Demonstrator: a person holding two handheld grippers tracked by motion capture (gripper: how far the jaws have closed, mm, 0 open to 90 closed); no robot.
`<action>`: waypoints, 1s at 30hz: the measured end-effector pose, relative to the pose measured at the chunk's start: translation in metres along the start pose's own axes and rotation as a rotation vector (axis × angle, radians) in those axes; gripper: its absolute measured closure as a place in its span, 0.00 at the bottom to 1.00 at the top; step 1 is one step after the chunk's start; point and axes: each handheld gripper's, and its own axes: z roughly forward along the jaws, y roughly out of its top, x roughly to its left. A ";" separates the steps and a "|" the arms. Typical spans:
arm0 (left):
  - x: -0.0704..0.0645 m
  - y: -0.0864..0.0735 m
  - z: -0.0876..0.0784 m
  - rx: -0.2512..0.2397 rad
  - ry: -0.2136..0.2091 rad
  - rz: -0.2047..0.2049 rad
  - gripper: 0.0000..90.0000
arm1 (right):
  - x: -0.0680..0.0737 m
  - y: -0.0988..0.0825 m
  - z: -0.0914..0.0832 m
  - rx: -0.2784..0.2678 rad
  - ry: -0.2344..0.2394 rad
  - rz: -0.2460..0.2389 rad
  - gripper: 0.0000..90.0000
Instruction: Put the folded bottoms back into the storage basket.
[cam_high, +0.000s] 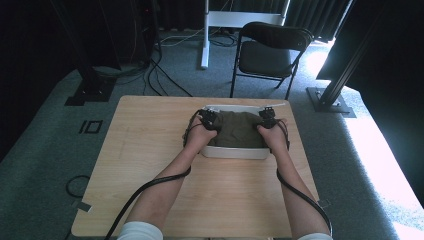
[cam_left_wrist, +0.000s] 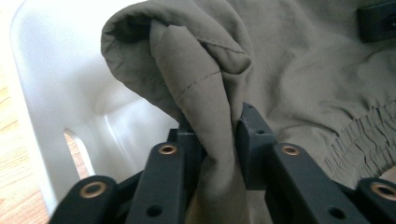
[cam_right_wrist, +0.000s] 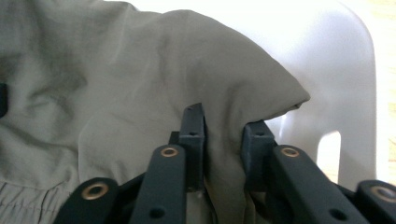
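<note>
An olive-green garment (cam_high: 240, 129) lies bunched inside a white plastic basin (cam_high: 235, 152) on the far half of the wooden table. At the garment's left end, my left gripper (cam_high: 209, 120) is down in the basin. Seen from the left gripper view, its jaws (cam_left_wrist: 219, 135) pinch a stitched fold of the cloth (cam_left_wrist: 201, 93) next to the basin wall (cam_left_wrist: 60, 93). On the other end sits my right gripper (cam_high: 268, 119). Its jaws (cam_right_wrist: 223, 126) hold a fold of the cloth (cam_right_wrist: 116, 84) by the basin's handle slot (cam_right_wrist: 329, 154).
The wooden table (cam_high: 150, 150) has bare room in front and to the left of the basin. A black folding chair (cam_high: 270, 50) stands beyond the far edge, with a white stand (cam_high: 205, 35) and floor cables (cam_high: 160, 75) behind it.
</note>
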 end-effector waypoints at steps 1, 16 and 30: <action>0.000 0.000 0.000 0.000 -0.005 0.003 0.79 | 0.000 0.000 0.000 0.002 -0.002 0.001 0.75; -0.004 0.002 -0.005 -0.071 0.013 0.093 0.50 | -0.003 -0.003 -0.005 -0.067 0.041 -0.012 0.50; -0.016 0.003 -0.023 -0.160 -0.038 0.046 0.21 | 0.001 -0.002 -0.025 -0.200 0.118 -0.062 0.20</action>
